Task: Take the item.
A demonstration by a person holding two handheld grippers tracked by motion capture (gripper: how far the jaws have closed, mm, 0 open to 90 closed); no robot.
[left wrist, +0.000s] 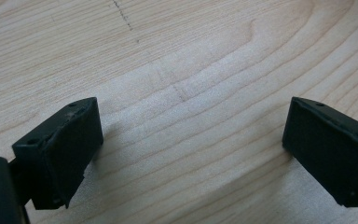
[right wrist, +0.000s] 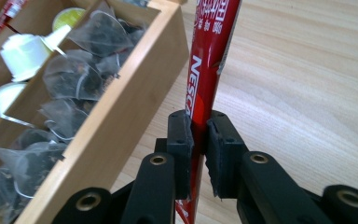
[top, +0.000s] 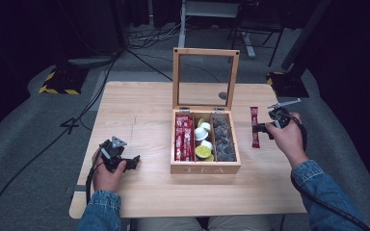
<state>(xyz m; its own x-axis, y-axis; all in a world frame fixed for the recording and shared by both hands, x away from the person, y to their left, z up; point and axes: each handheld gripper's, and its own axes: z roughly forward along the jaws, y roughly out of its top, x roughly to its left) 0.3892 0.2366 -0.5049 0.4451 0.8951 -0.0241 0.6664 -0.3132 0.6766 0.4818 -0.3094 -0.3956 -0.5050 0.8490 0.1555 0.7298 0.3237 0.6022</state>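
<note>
A wooden tea box [top: 205,168] stands open mid-table, its glass lid upright. Red stick sachets [top: 183,137] fill its left compartment, white and green capsules [top: 203,142] the middle, pyramid tea bags [top: 223,137] the right. Just right of the box, my right gripper [top: 259,128] is shut on a red Nescafe stick sachet [top: 254,126]. In the right gripper view the sachet [right wrist: 209,60] runs up from between the pads [right wrist: 182,140], beside the box wall [right wrist: 121,121]. My left gripper [top: 135,161] rests near the table's front left. Its jaws [left wrist: 191,149] stand wide open over bare wood.
The wooden table [top: 139,110] is bare left of the box and along its front. Grey carpet with black cables [top: 77,120] surrounds it. Stand bases with yellow-black tape [top: 58,84] sit at the far left and far right on the floor.
</note>
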